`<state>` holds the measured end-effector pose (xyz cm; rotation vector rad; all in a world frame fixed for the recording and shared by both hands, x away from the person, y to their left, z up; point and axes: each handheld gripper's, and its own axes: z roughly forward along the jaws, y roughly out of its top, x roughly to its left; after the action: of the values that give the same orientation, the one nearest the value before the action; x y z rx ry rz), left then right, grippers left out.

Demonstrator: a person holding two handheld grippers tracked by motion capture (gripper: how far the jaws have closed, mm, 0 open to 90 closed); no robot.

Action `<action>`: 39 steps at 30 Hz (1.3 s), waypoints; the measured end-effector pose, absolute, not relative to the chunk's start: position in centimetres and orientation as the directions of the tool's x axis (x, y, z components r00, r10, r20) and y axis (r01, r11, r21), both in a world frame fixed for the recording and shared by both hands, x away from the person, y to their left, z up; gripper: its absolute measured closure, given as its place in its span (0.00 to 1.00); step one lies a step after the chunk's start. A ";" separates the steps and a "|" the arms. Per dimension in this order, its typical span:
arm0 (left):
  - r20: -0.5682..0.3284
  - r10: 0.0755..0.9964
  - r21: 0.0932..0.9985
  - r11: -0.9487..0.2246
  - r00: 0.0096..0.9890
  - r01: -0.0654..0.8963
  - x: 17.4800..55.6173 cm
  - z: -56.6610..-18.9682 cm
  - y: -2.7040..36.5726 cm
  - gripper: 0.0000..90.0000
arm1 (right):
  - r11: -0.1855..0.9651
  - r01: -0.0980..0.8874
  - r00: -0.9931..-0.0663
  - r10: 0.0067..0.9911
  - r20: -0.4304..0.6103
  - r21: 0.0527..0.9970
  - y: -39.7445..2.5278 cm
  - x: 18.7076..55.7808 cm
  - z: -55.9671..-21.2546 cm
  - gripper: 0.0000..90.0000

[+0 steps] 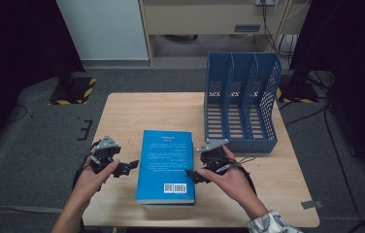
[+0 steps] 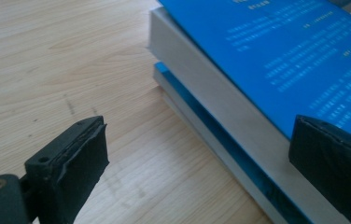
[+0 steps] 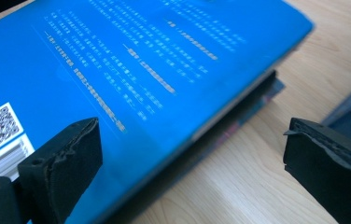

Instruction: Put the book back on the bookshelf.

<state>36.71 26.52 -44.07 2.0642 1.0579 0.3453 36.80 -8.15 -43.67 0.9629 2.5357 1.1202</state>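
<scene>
high view hangs above the near edge of the surface [image 1: 122,111] looking forward and down at the blue book [image 1: 166,165], while the left gripper view sits low and close at the book's [image 2: 276,60] left edge and the right gripper view close at its [image 3: 117,70] right edge, so all three share that book.

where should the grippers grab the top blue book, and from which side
Probably by its long edges, one gripper on each. The top blue book lies flat on a second book, so a jaw can slip under its overhanging edge. The left gripper comes from the page side, the right gripper from the opposite side.
</scene>
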 end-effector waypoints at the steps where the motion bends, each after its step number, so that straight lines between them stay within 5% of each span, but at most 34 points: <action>1: -0.116 0.773 0.743 -0.349 0.624 0.571 36.7 -44.2 26.2 0.04 | 0.503 0.485 -0.769 0.635 0.075 0.715 -7.7 36.9 -43.9 0.06; 23: -0.338 0.638 0.689 -0.333 0.692 0.643 36.9 -46.1 23.2 0.00 | 0.464 0.525 -0.782 0.593 0.190 0.713 -5.9 38.0 -45.2 0.01; 39: -0.393 0.608 0.659 -0.337 0.690 0.673 37.4 -46.5 23.6 0.00 | 0.396 0.625 -0.739 0.577 0.347 0.673 -6.5 39.0 -46.4 0.00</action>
<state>37.37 23.57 -46.45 2.0458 0.9819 -0.0956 39.00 -6.51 -46.39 1.1525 2.6721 1.3295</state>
